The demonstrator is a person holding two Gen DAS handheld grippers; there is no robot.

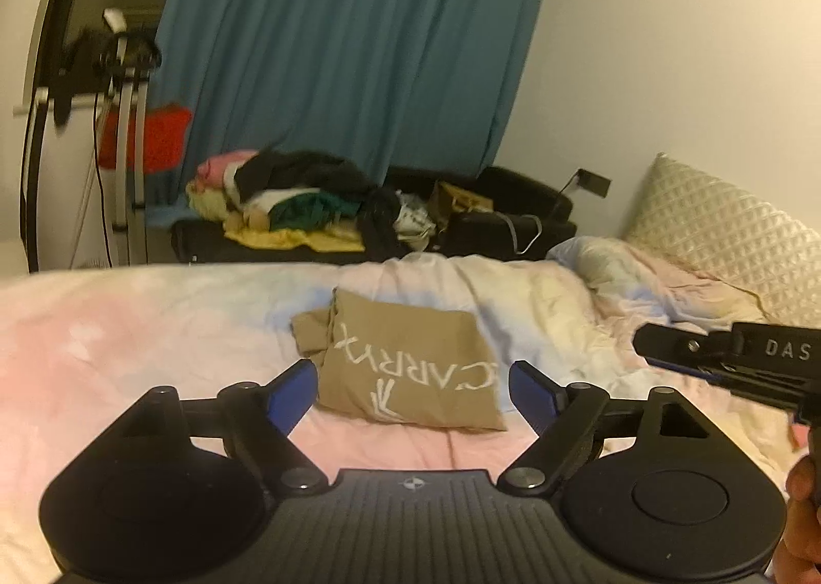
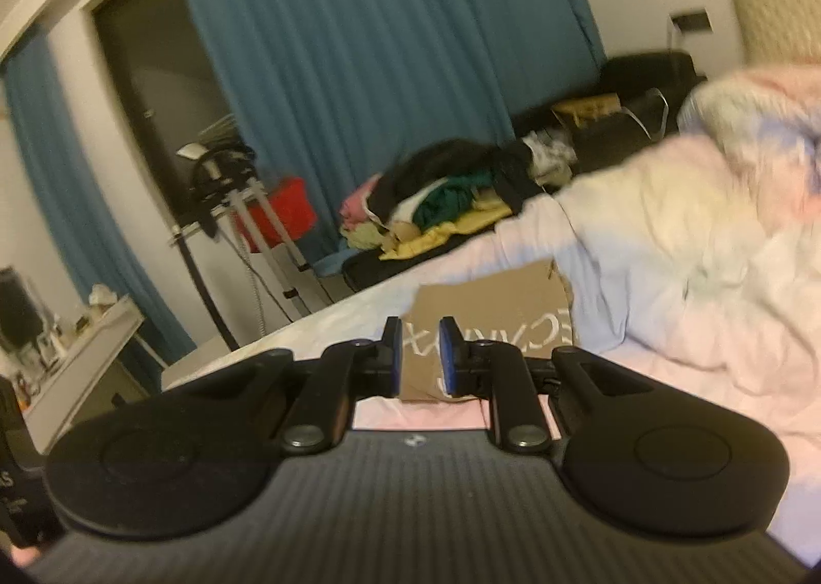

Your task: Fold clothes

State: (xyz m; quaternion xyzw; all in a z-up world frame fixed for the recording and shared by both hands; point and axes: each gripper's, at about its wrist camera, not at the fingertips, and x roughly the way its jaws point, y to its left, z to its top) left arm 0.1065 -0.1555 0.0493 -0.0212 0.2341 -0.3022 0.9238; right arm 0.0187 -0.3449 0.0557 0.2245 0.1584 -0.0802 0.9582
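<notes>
One tan cotton garment with white printed lettering [image 1: 405, 363] lies folded into a compact, roughly rectangular packet, lettering face up. It rests flat on the pastel pink-and-blue bedspread [image 1: 102, 337], near mid-bed. A bunched fold of the same fabric protrudes at its left edge.

Shirt [image 2: 492, 317] lettering partly hidden behind fingers [image 2: 394, 350].

tan shirt [image 1: 405, 368] matt soft cloth (white print); bedcover [image 1: 128, 327] crumpled cloth; curtain [image 1: 349, 45] matt fabric.
</notes>
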